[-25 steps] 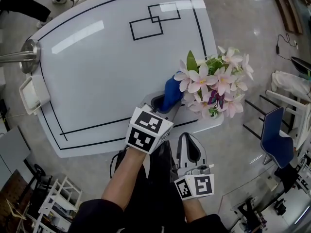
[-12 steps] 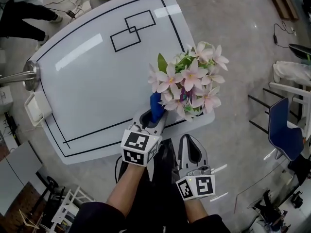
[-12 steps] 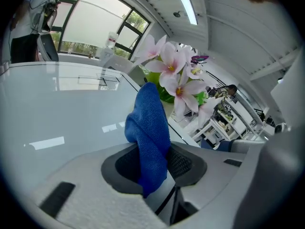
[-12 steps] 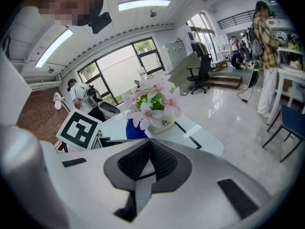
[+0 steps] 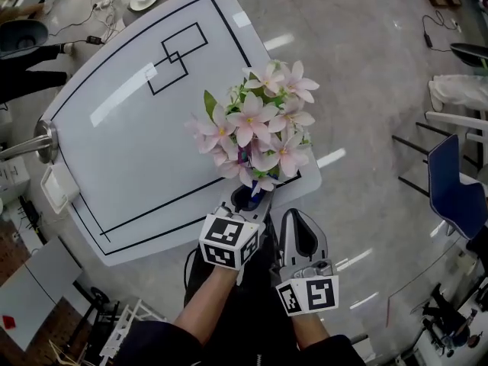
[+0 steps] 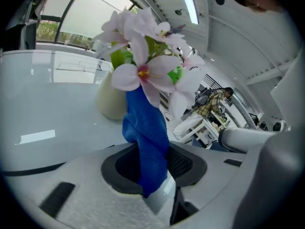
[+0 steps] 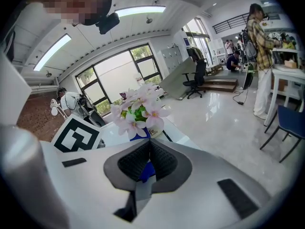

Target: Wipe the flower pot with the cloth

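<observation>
Flower pot (image 6: 110, 101), cream-coloured and rounded, stands upright on the white tabletop (image 5: 130, 143) close to its near right corner, just inside the black line (image 5: 152, 204) that runs round the top. A bunch of pink flowers (image 5: 255, 120) with green leaves spreads over it, so from the head view the flower pot itself is almost wholly covered by blossoms. The left tongs (image 5: 250, 203) reach over the near edge of the tabletop and are clamped on a blue cloth (image 6: 145, 128); the left gripper view shows the cloth standing up out of the closed pads as a twisted strip whose upper end lies under the lowest petals, in front of the pot's right side. Whether the cloth presses on the pot wall cannot be told. The right tongs (image 5: 296, 223) are held lower and nearer the person's body, off the tabletop's edge and just beside the left ones, with their pads drawn together at the tips and nothing between them; in the right gripper view the pot, the flowers and a scrap of the blue cloth show beyond them. Farther up the tabletop two overlapping black rectangles (image 5: 171, 56) are drawn. A blue chair (image 5: 456, 197) stands on the glossy floor well to the right.
</observation>
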Available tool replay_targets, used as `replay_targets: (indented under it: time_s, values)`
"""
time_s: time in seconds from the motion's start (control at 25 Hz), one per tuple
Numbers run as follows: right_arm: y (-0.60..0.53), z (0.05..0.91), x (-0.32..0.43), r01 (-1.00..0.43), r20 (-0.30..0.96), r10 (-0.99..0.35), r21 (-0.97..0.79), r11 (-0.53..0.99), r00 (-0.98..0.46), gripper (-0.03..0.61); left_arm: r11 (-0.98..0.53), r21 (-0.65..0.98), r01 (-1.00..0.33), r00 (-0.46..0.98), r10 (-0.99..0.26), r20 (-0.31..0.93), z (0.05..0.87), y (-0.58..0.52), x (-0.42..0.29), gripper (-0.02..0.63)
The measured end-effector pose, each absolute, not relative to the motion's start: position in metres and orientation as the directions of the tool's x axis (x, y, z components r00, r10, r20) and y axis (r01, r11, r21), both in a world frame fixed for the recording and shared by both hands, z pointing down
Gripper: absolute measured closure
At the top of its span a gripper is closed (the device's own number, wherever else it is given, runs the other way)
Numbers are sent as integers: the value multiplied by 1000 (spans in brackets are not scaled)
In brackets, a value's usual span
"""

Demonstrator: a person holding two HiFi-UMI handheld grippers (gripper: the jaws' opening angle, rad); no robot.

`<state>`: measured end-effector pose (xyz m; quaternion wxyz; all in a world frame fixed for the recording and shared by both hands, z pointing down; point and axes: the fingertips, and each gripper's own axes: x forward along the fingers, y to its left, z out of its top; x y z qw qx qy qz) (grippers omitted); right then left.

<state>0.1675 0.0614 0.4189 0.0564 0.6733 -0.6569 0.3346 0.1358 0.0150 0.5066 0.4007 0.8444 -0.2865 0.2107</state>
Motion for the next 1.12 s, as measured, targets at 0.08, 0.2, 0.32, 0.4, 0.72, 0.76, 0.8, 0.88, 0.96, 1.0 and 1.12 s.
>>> replay_targets:
  time_s: [0.08,0.2,0.32,0.4,0.72,0.76,0.8,0.88,0.96,1.0,1.12]
  values:
    - [63,418,178,-921,523,-849,-362,-140,-76,571,-522,563,-640,757,-304,579,507,18,151,477]
    - [65,416,196,-922,524,-850,-355,-156,-58,571,-525,573,-630,768,-310,560,505,14,172,477]
    - [69,417,212,-919,528,-848,-350,-181,-34,571,-513,611,-603,794,-310,524,498,12,195,477]
    - [71,415,223,-918,528,-849,-344,-196,-16,571,-509,632,-584,810,-316,494,494,12,214,477]
    - [67,394,256,-926,500,-865,-315,-208,24,571,-366,645,-671,716,-546,435,484,-53,249,477]
    - [68,395,258,-927,503,-864,-313,-209,24,571,-326,651,-685,690,-577,437,484,-64,247,477]
    - [68,396,258,-927,507,-861,-313,-209,24,571,-292,658,-694,669,-600,439,484,-73,246,477]
    - [68,398,258,-926,515,-857,-314,-209,19,571,-228,682,-695,642,-624,446,485,-84,243,477]
    - [67,400,256,-926,520,-854,-316,-205,11,571,-173,708,-684,629,-631,454,488,-87,241,477]
    - [66,401,255,-927,520,-854,-317,-201,7,569,-155,717,-679,627,-630,458,490,-85,240,477]
    - [62,400,250,-929,517,-856,-317,-192,0,571,-147,721,-677,637,-609,473,496,-74,236,477]
